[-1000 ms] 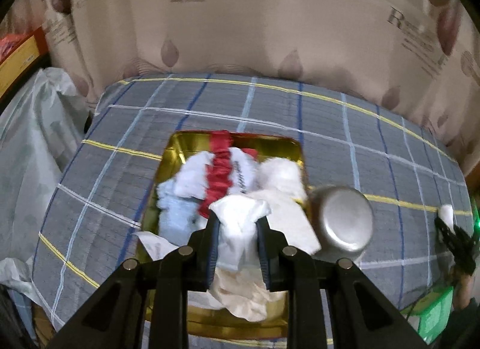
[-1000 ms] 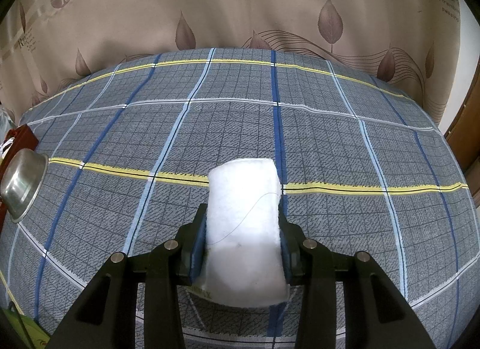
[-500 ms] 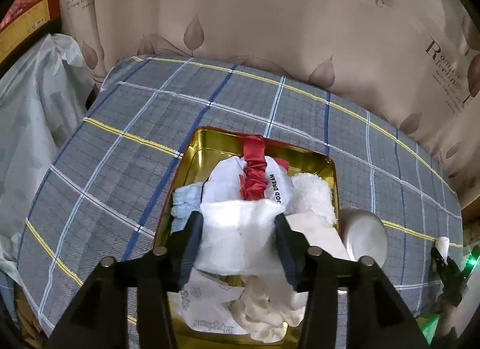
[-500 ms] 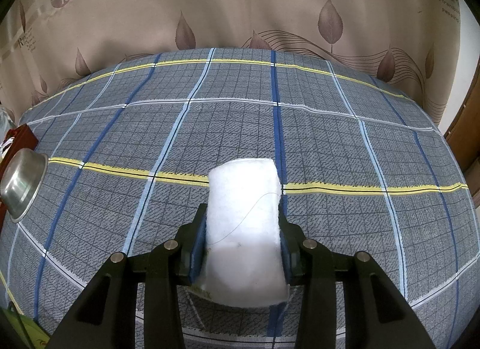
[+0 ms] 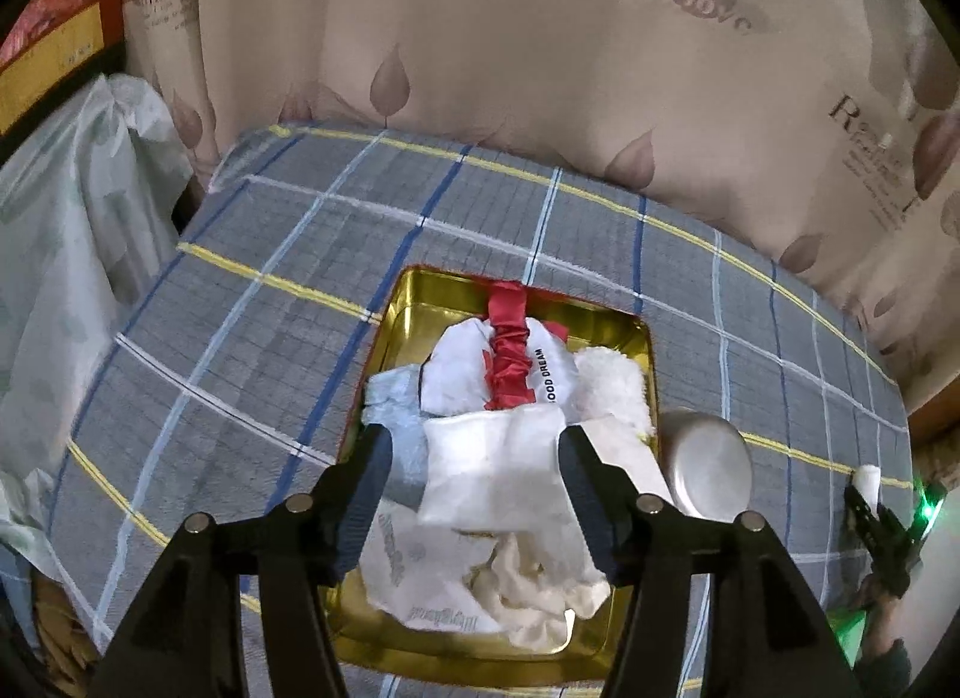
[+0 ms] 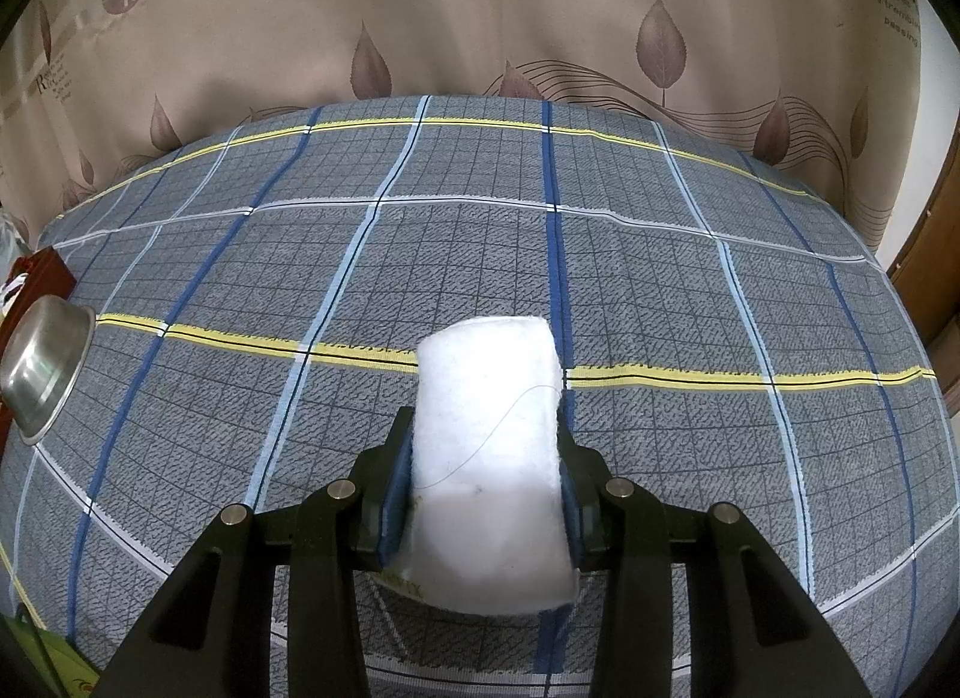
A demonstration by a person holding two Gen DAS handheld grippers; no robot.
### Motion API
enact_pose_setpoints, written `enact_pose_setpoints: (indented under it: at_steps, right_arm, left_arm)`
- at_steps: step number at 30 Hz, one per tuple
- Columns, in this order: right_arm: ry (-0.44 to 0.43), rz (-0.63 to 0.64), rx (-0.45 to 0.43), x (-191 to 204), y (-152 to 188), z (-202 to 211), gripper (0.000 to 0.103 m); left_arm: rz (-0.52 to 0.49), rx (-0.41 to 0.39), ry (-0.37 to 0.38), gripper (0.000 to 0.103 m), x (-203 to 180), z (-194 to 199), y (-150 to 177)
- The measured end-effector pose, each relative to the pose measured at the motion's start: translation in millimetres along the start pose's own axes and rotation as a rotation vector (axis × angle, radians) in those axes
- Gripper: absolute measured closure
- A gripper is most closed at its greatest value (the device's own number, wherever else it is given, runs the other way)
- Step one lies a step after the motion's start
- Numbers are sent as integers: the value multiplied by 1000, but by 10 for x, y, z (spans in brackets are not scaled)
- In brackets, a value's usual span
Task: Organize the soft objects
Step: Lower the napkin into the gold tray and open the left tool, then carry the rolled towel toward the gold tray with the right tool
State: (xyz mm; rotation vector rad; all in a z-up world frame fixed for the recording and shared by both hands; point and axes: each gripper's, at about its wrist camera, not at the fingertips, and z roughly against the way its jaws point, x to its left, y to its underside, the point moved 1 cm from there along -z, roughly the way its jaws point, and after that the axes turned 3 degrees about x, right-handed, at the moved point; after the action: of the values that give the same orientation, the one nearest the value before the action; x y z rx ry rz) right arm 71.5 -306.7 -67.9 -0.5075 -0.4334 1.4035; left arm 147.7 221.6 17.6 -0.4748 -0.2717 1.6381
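A gold tray (image 5: 420,293) on the plaid bedspread holds a pile of soft things: a white cloth with a red scrunchie (image 5: 509,344) over it, a pale blue cloth, a fluffy white piece and crumpled wrappers. A folded white cloth (image 5: 492,476) lies on top of the pile. My left gripper (image 5: 474,440) hangs over it, jaws opening, the cloth between them with a gap on the left side. In the right wrist view my right gripper (image 6: 485,434) is shut on a thick white folded pad (image 6: 489,392) just above the bedspread.
An upturned steel bowl (image 5: 708,464) sits against the tray's right side, and shows in the right wrist view as the bowl (image 6: 45,368) at far left. A plastic-covered bundle (image 5: 60,230) stands left of the bed. A leaf-print curtain hangs behind.
The left jaws spread wide and let go of the folded white cloth, which now rests on the pile in the tray. The left gripper drew back a little. The right gripper kept still.
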Motion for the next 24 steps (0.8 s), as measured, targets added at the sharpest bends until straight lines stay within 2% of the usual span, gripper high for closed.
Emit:
enact_pose_setpoints:
  at_steps: [5,10,14,21,24]
  right_arm:
    - [3,0,2,3,2,-4,65]
    - [-10,-4,1,-2,10,-4,63]
    - [3,8,5,14,15,-1,61]
    - [9,13,53,21,-34,-20,61]
    - [22,13,74,36,-60,-17,65]
  left_arm:
    - [-46,-57,-33,44,-40,276,59]
    - [-82,-124,-123,44,-13,486,251]
    - [-91,-155,-186,44,95,513,458]
    - [-36,-166,-246,44,312,397,730]
    - [-13,-176,-266,44,375,369,803]
